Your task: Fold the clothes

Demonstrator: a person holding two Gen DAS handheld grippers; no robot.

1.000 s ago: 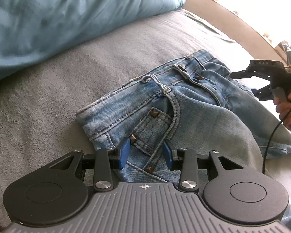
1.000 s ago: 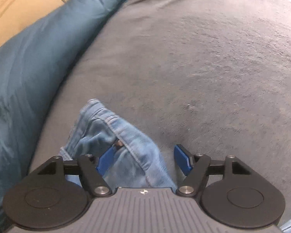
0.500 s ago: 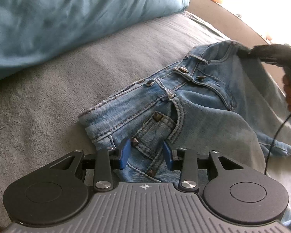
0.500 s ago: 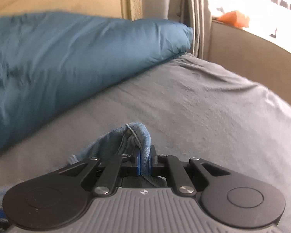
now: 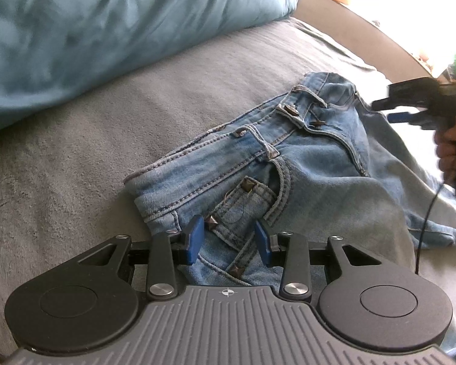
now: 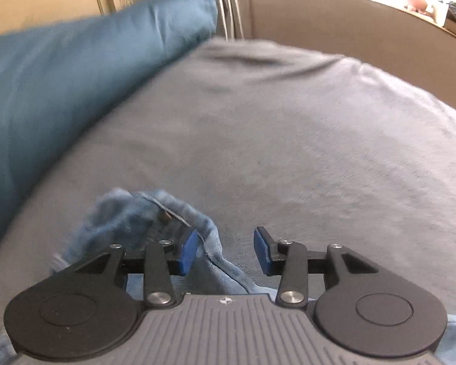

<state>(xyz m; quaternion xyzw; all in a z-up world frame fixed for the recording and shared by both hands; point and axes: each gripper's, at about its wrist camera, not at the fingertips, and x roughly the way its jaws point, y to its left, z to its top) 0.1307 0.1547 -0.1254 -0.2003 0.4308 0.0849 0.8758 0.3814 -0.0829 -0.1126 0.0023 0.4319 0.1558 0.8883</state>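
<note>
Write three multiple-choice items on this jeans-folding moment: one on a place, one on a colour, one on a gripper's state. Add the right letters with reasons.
1. Where do the jeans lie?
A. on the grey blanket
B. on top of the blue pillow
C. on a wooden floor

2. What colour are the pads on the left gripper?
A. red
B. blue
C. white

3. How does the right gripper stand?
A. shut on the waistband
B. out of view
C. open, with denim between the fingers

Answers:
1 A: the denim rests on the grey blanket, apart from the blue pillow.
2 B: both fingertips carry blue pads.
3 C: the right wrist view shows a wide gap between the fingers, with a fold of denim lying in it against one pad.
</note>
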